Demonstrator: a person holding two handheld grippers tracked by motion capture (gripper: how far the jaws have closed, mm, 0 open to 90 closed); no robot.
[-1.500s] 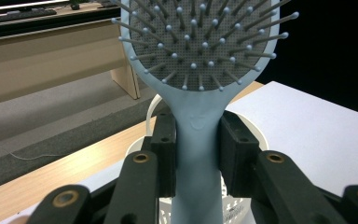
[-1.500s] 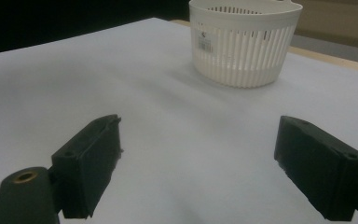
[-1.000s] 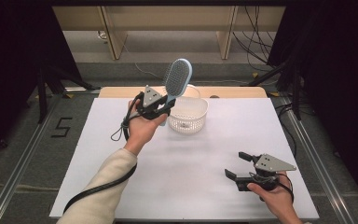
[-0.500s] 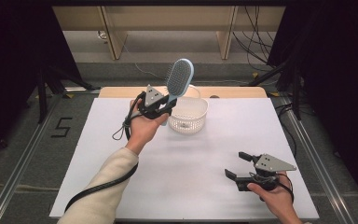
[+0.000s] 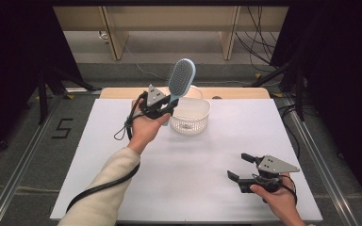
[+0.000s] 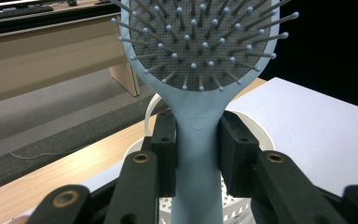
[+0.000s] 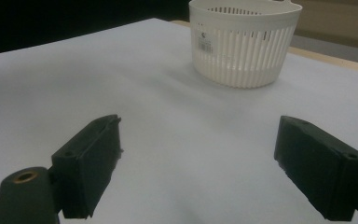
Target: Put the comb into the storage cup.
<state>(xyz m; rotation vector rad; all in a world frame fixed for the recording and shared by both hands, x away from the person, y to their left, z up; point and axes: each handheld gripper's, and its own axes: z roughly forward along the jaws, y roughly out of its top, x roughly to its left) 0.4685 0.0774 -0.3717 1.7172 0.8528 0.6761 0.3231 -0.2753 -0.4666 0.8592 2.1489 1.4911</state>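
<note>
A light blue hairbrush (image 5: 179, 83) with grey bristles stands upright in the air, head up, just left of a white slotted basket (image 5: 190, 117). My left gripper (image 5: 162, 107) is shut on the brush's handle (image 6: 196, 154), both pads pressed against its sides, with the bristle pad (image 6: 200, 42) facing the camera and the basket's rim (image 6: 256, 133) below behind it. My right gripper (image 5: 239, 166) rests low over the white table near the front right, open, nothing between its jaws; in its own view the basket (image 7: 242, 42) stands ahead of the right gripper (image 7: 198, 163).
The white table top (image 5: 207, 155) ends in a wooden strip (image 5: 235, 92) behind the basket. Wooden furniture legs (image 5: 115, 33) and cables lie on the floor beyond. A metal rail (image 5: 21, 155) runs along the left side.
</note>
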